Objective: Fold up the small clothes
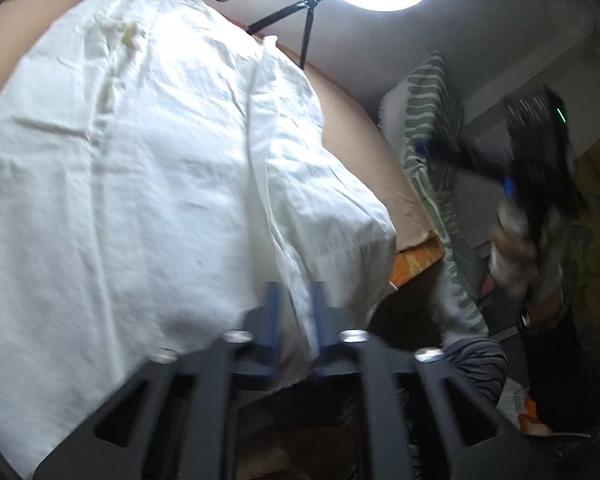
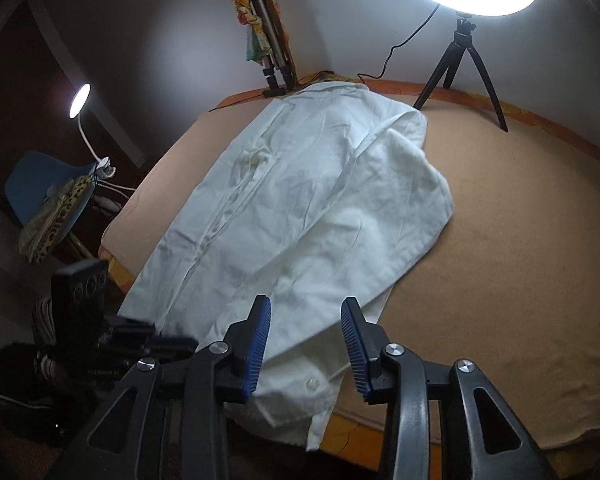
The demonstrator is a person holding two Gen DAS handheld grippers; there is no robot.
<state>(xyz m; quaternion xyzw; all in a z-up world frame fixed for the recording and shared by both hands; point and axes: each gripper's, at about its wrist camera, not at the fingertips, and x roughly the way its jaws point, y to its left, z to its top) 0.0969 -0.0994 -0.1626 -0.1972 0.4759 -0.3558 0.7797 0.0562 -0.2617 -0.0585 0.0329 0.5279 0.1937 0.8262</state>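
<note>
A white button shirt (image 2: 300,200) lies lengthwise on the tan blanket (image 2: 500,240), its right side folded over the middle. My right gripper (image 2: 307,302) hangs open just above the shirt's near hem, blue pads (image 2: 260,340) wide apart and touching nothing. In the left wrist view the same shirt (image 1: 140,160) fills the frame. My left gripper (image 1: 297,300) sits at the near right edge, a fold of cloth running between its parted pads (image 1: 274,304), which do not press on it. The right gripper (image 1: 540,184) appears as a blur off the table's right side.
A ring light on a black tripod (image 2: 464,60) stands at the far right, a second tripod draped with cloth (image 2: 268,40) at the far middle. A desk lamp (image 2: 80,100) and blue chair (image 2: 40,184) are to the left. A green-striped cloth (image 1: 432,128) hangs beside the table.
</note>
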